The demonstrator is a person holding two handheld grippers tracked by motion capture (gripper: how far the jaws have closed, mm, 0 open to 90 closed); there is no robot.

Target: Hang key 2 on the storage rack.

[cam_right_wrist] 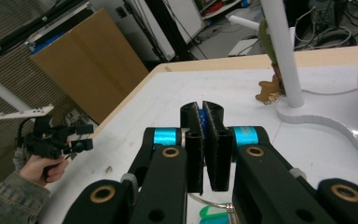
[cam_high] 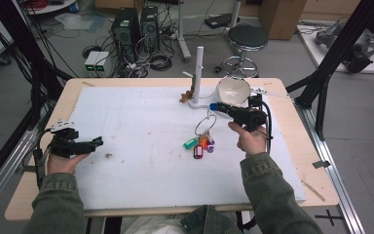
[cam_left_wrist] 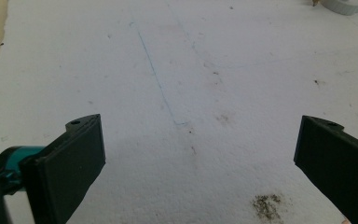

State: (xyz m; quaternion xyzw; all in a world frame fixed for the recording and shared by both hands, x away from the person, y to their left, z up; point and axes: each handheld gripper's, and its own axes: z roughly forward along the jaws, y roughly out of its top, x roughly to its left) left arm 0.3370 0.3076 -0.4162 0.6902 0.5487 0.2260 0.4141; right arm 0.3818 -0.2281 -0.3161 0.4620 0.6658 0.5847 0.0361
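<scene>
The white mat point(cam_high: 141, 146) is covering most of the wooden table point(cam_high: 68, 90), with a white peg stand point(cam_high: 199, 73) and a round mirror point(cam_high: 233, 90) sitting at its far edge. I am holding my right gripper point(cam_high: 213, 107) with its jaws pinched together on the metal ring point(cam_high: 205, 125) of a bunch of keys, and the coloured key tags point(cam_high: 199, 145) are dangling below it, just above the mat. To do this well I am thinking I should keep the pinch firm and raise the ring level with a peg before sliding it on. My left gripper point(cam_left_wrist: 196, 154) is resting wide open and empty over bare mat. The right gripper view is showing the closed pads point(cam_right_wrist: 216, 140) and the stand's post point(cam_right_wrist: 284, 51) close ahead; the high view is showing the hanging tags.
</scene>
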